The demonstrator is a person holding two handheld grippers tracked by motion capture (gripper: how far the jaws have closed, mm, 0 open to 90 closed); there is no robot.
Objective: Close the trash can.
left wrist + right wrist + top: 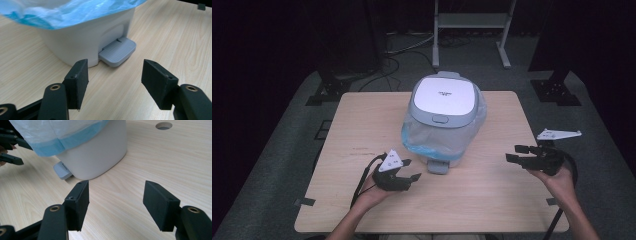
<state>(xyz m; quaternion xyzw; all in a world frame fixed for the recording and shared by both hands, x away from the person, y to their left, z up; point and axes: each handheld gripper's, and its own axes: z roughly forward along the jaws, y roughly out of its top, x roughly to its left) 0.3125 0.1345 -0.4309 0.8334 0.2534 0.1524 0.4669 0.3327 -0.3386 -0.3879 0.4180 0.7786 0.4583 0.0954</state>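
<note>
Standing mid-table toward the far edge, the lidded pedal bin (443, 117) waits; left gripper (404, 170) spread just beside its pedal (117, 51), right gripper (518, 154) spread, well apart near the right edge.

Metal stand (472, 22) behind wooden table (362, 130).

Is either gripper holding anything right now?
No. The left gripper and right gripper are both open and empty, apart from the pedal bin.

High view dim, dark surround; table (362, 120) lit overhead, soft shadows; gripper views bright, sharp.
</note>
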